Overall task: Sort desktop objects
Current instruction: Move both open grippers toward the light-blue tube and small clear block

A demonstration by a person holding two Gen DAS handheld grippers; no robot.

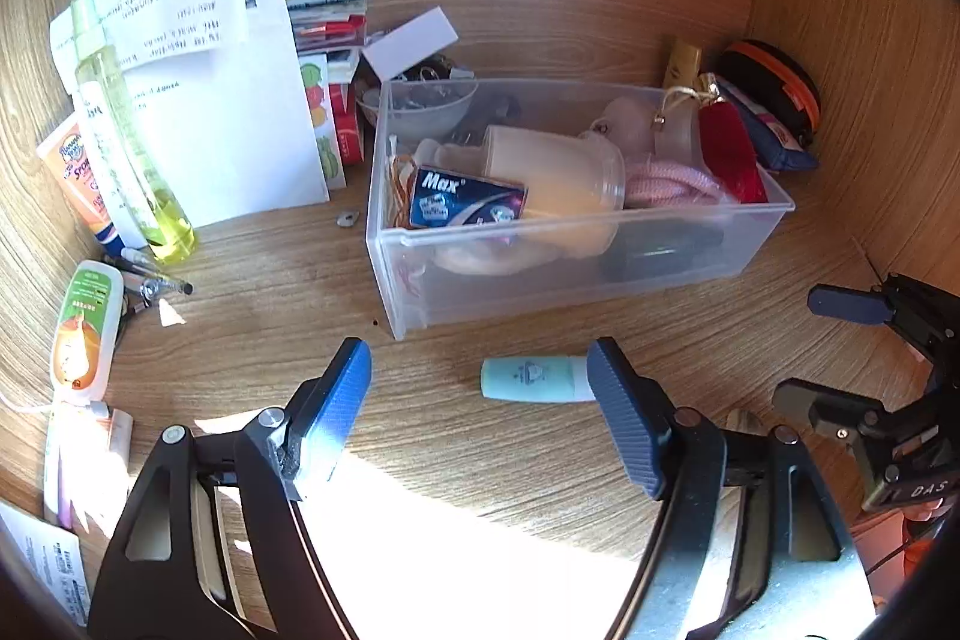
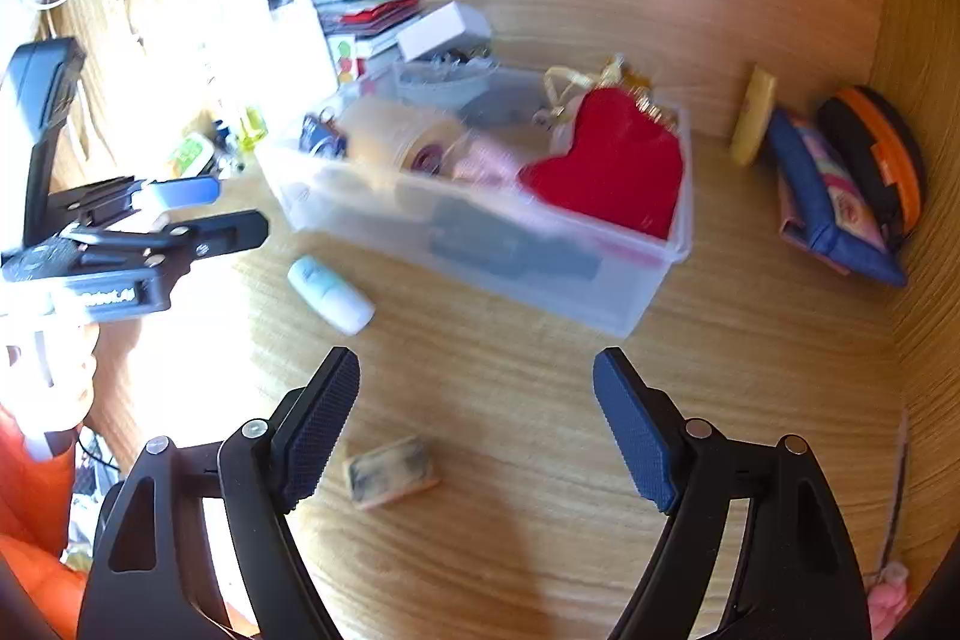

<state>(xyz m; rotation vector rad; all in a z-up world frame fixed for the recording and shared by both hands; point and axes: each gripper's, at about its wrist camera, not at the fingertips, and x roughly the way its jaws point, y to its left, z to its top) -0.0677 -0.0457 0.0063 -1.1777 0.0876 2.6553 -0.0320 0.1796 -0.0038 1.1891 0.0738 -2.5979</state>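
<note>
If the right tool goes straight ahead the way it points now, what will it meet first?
Probably the bare desk just ahead of the open right tool. The worn eraser lies nearer, off to one side, and the clear box stands further on; depth is unclear.

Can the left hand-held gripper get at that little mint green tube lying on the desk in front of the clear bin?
Probably yes. The left hand-held gripper is open, the mint green tube lies just ahead by its right finger, and nothing is between them.

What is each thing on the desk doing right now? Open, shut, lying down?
Left gripper: open, empty.
Right gripper: open, empty.
Clear bin: lidless, full.
Mint tube: lying on desk, outside bin.
Yellow spray bottle: leaning on papers.
Eraser: lying flat.
</note>
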